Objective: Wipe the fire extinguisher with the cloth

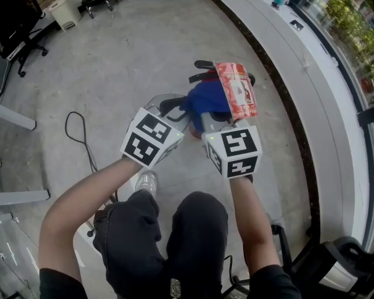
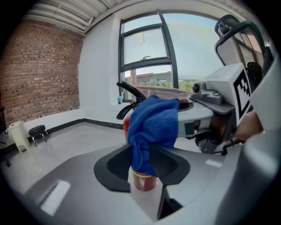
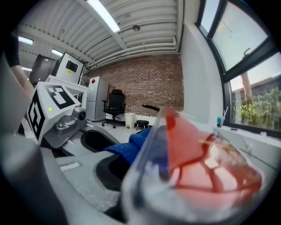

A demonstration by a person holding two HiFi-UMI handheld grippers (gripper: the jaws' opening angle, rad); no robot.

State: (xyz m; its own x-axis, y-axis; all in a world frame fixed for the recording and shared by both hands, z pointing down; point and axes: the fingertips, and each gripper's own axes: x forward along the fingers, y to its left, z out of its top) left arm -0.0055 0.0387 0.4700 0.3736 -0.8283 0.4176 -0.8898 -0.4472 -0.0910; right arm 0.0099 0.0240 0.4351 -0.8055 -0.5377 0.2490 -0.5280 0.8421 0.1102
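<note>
The fire extinguisher (image 1: 204,65) stands on the floor in front of the person's knees, with only its black handles and a bit of red body (image 2: 143,181) showing. A blue cloth (image 1: 205,97) (image 2: 153,125) is draped over its top. My left gripper (image 1: 177,115) (image 2: 147,160) is open, its pads either side of the cloth's hanging fold. My right gripper (image 1: 225,120) (image 3: 145,184) is shut on the extinguisher's red tag in a clear sleeve (image 1: 236,90) (image 3: 197,158), which stands up beside the cloth and fills the right gripper view.
A black cable (image 1: 79,132) loops on the floor at the left. A curved white window ledge (image 1: 304,70) with a dark skirting runs along the right. An office chair (image 1: 23,47) and a white bin (image 1: 64,14) stand far back. The person's knees (image 1: 169,233) are near.
</note>
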